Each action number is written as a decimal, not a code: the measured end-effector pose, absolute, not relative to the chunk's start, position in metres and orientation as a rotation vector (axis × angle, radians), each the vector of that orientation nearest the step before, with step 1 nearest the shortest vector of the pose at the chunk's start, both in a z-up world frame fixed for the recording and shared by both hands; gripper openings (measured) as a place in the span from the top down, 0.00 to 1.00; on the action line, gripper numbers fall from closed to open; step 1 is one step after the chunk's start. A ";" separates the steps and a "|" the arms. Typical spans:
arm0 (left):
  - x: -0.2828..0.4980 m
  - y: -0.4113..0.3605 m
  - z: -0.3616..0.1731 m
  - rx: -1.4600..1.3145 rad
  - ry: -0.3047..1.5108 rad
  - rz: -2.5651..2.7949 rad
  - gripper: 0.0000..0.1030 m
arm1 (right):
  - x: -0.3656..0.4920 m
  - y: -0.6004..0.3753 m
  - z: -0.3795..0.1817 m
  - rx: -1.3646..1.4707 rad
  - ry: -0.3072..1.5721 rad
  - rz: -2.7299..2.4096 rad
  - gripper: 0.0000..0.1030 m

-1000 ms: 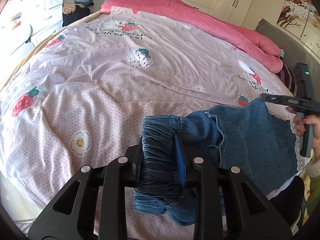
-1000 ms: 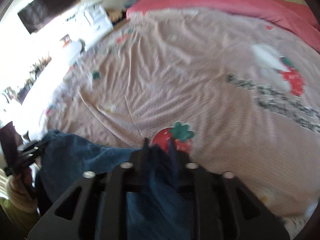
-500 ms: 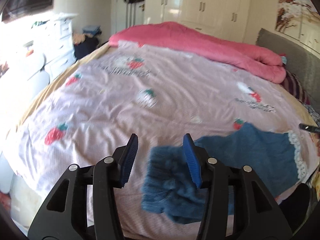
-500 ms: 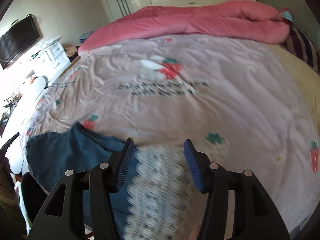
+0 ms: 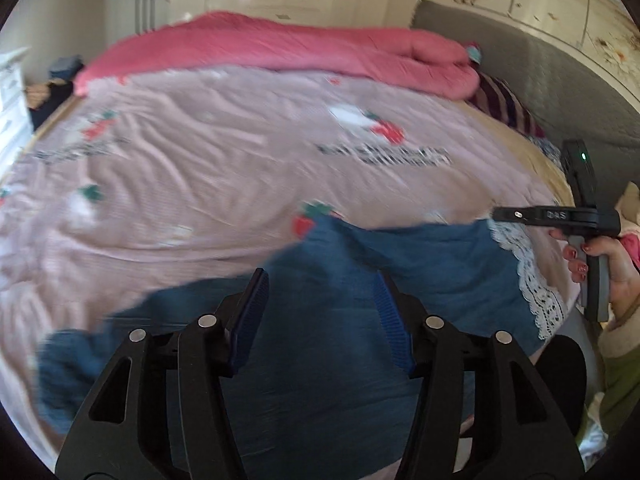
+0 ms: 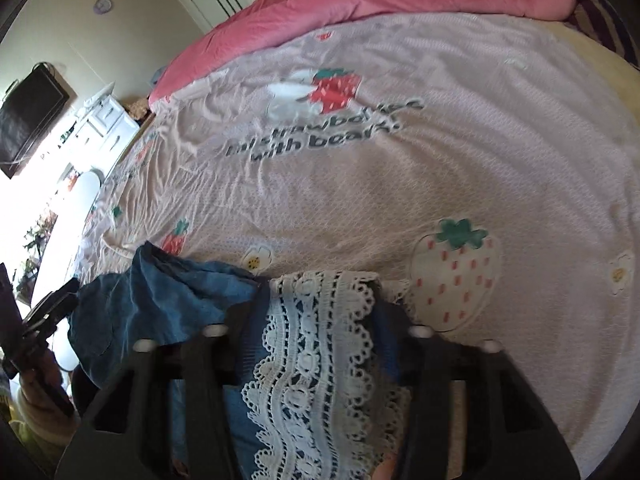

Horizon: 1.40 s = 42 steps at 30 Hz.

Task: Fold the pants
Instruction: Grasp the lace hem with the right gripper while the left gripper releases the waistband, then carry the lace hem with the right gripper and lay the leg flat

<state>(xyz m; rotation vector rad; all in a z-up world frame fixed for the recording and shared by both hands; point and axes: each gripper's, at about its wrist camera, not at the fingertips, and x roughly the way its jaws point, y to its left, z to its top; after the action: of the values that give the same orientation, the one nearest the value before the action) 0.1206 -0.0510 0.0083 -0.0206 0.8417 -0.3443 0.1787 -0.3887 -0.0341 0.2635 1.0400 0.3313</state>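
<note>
Blue denim pants [image 5: 440, 264] with a white lace hem [image 5: 532, 280] lie spread along the near edge of the bed. My left gripper [image 5: 320, 280] hovers over the middle of the denim; its jaws are opening and nothing is clamped between them. In the right wrist view the lace hem [image 6: 316, 344] lies between the fingers of my right gripper [image 6: 320, 292], which still stand apart while its jaws are closing. The rest of the denim [image 6: 160, 292] bunches to its left. A hand holds the right gripper [image 5: 496, 214] at the hem's far corner.
The pink strawberry-print quilt [image 5: 240, 160] covers the bed, with a rolled pink duvet [image 5: 280, 44] along the far side. A grey headboard [image 5: 560, 80] and striped pillow [image 5: 504, 108] are on the right. A white dresser [image 6: 108, 120] and TV [image 6: 28, 108] stand to the left.
My left gripper let go of the bunched waistband, opened and swung right over the denim. My right gripper released the denim, opened and moved to the lace hem.
</note>
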 end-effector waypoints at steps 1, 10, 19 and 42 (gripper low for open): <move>0.125 -0.059 0.001 -0.020 0.861 -0.355 0.54 | 0.178 -0.387 -0.034 0.261 1.036 0.341 0.97; 0.161 -0.075 -0.045 0.006 0.946 -0.297 0.54 | 0.157 -0.402 -0.026 0.194 0.954 0.220 0.97; 0.165 -0.073 -0.056 0.022 0.950 -0.281 0.54 | 0.166 -0.398 -0.046 0.148 0.976 0.188 0.97; 0.119 -0.052 -0.011 0.032 0.852 -0.262 0.40 | 0.076 -0.380 0.014 0.076 0.835 0.247 0.49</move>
<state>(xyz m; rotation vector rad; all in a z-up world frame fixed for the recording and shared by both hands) 0.1190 -0.0516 -0.0105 0.0325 0.8517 -0.2624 0.0758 -0.3801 0.0137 0.0757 0.8345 0.2471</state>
